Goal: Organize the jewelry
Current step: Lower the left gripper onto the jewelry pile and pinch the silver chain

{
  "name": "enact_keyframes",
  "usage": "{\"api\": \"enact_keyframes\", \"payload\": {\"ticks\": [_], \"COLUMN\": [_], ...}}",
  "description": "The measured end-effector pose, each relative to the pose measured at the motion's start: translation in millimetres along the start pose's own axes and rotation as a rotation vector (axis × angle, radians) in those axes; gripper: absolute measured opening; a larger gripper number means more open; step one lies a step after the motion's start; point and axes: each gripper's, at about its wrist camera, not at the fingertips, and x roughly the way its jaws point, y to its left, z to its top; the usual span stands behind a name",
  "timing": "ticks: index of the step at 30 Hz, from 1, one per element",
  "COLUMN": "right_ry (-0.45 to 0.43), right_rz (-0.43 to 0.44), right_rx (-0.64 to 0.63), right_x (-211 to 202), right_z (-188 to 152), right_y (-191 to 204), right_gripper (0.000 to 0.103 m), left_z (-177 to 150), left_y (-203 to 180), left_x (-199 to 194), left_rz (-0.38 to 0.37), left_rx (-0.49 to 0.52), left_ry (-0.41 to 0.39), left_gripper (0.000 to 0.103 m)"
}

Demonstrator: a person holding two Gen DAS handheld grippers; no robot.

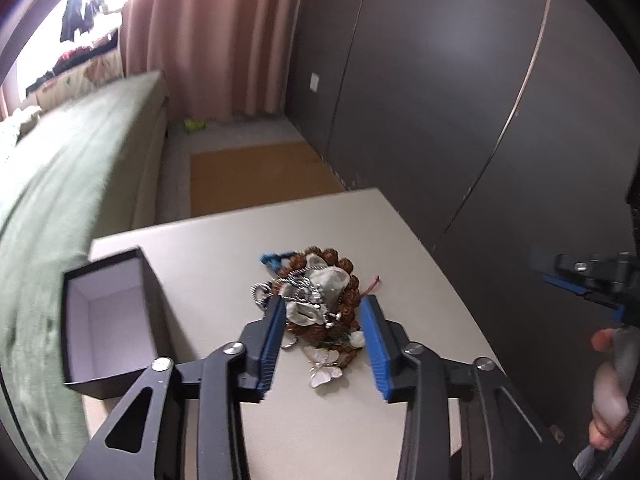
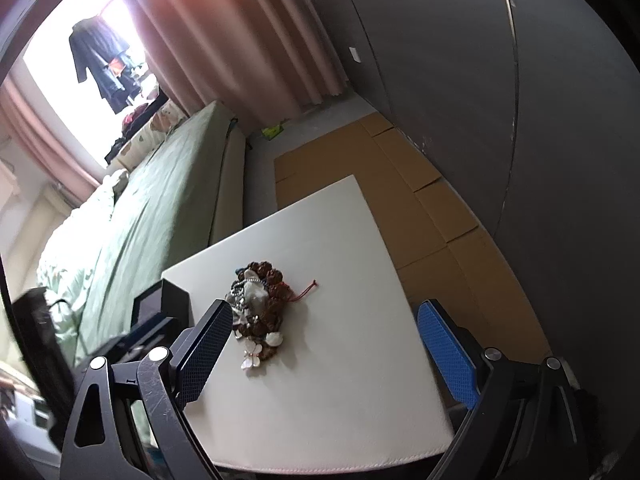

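A tangled pile of jewelry (image 1: pixel 320 300) lies on the white table (image 1: pixel 224 240): brown bead bracelets, silver chains, pale shell pieces and a white butterfly charm (image 1: pixel 325 368). My left gripper (image 1: pixel 324 312) is open, its blue-padded jaws on either side of the pile, low over the table. An open black box (image 1: pixel 108 320) with a white inside stands at the table's left edge. In the right wrist view the pile (image 2: pixel 258 312) sits mid-table and the box (image 2: pixel 160 304) is behind the left finger. My right gripper (image 2: pixel 324 320) is open and empty, held above the table's near edge.
A bed with green bedding (image 1: pixel 60 168) runs along the left of the table. Cardboard sheets (image 2: pixel 400 184) lie on the floor beyond it. A dark wardrobe wall (image 1: pixel 480 100) stands on the right. The right gripper and the hand holding it (image 1: pixel 608 360) show at the right edge.
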Motion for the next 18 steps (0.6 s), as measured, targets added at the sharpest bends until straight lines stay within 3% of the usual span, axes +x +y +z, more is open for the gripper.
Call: {"api": "enact_keyframes", "payload": {"ticks": [11,18], "right_ry": [0.015,0.029], "right_rz": [0.003,-0.009], "right_rx": [0.052,0.056], "right_x": [2,5], "right_z": [8,8], "right_y": [-21,-25], "right_gripper": [0.095,0.095], "left_z": [20,8], "left_y": [-4,-1], "left_x": [59,85], "left_rz": [0.013,0.039], "left_rx": [0.044,0.088], "left_ry": [0.121,0.157], "left_gripper": [0.037,0.037]}}
